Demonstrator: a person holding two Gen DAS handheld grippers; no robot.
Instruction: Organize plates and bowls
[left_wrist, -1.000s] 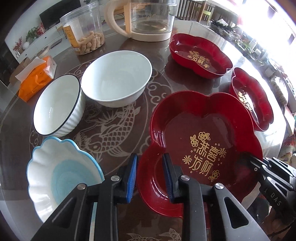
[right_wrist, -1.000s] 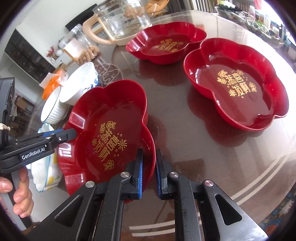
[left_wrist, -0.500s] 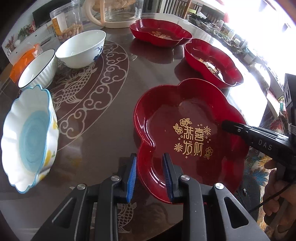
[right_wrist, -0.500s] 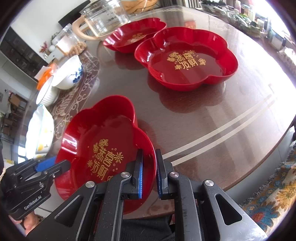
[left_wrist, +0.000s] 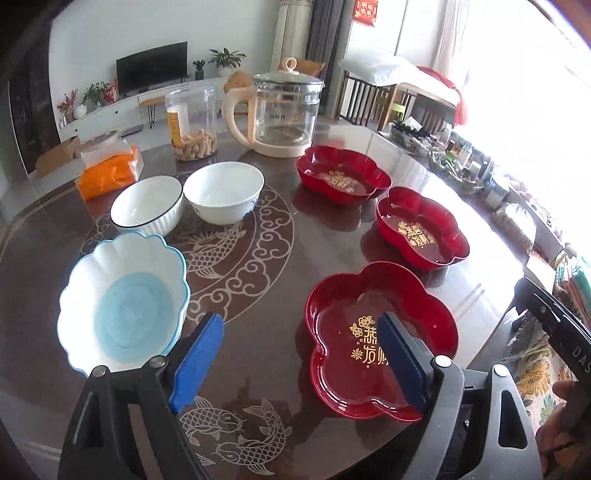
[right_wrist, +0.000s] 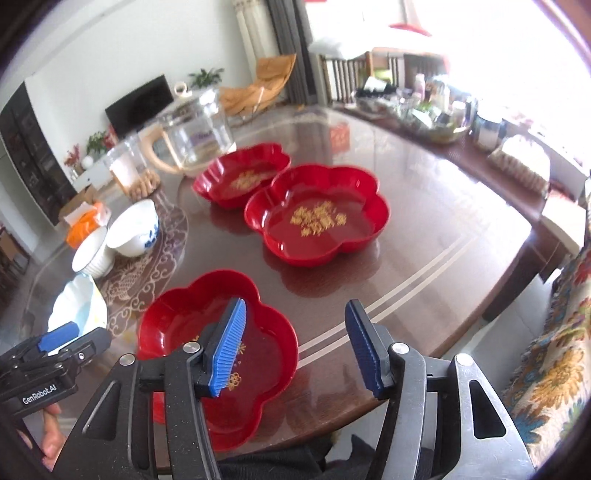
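Three red plates sit on the tabletop, none stacked. The nearest red plate lies flat close to the near edge, just under my two tools. The middle red plate sits toward the right edge, and the far red plate is farther in, near the glass kettle. From the right wrist camera those two look almost touching; I can't tell whether their rims meet.

My left gripper has just been opening and now stands spread with nothing between its jaws, above the nearest plate's left rim. My right gripper has just been opening too; it is spread and empty, over that plate's right side.

I judge the nearest plate as freshly set down, and most of the sorting is left: the plates aren't nested, and the bowls stand apart on the left side. The scalloped blue bowl is nearest the edge, the black-rimmed bowl behind it, and the white bowl just beside that one.

Along the far edge stand a biscuit jar and an orange tissue pack. Neither blocks the plates. My own tools crowd the nearest plate, so any reach past it risks clipping its rim.
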